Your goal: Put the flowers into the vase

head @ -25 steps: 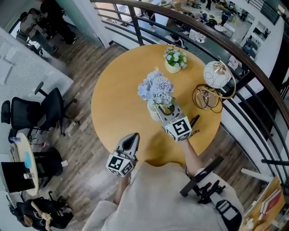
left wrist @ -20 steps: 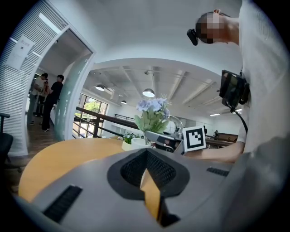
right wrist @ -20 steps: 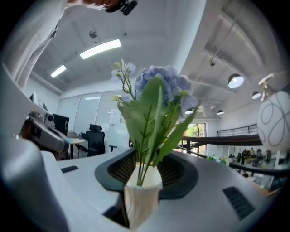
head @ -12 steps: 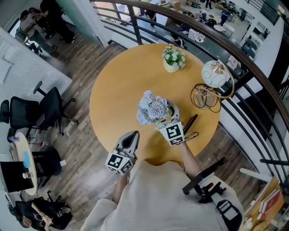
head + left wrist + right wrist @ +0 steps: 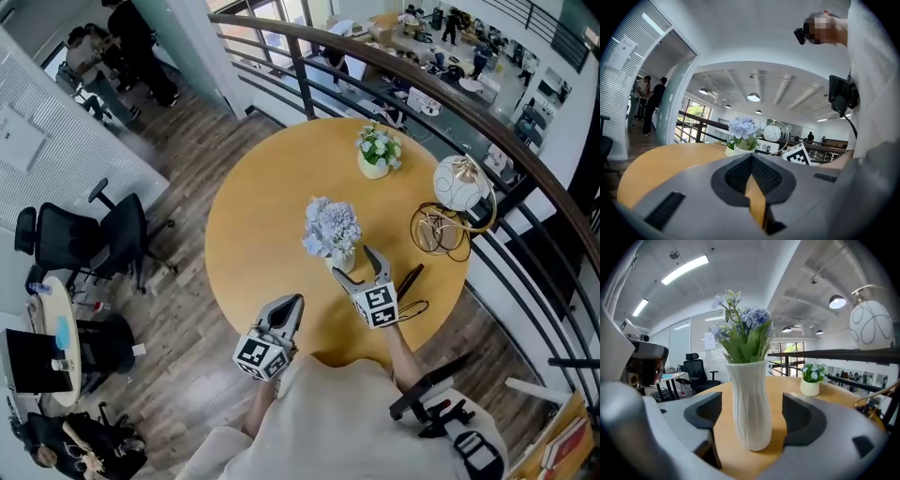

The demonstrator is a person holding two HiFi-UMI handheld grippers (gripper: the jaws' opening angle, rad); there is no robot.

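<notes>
My right gripper has its jaws opening around the upright vase, flowers in it, which stands on the worktop between them with neither pad touching, so I should back straight off; my left gripper, jaws pressed together, sits farther away.

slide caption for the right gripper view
Right gripper, jaws opening, with the white vase of blue flowers upright between them on the table
</notes>
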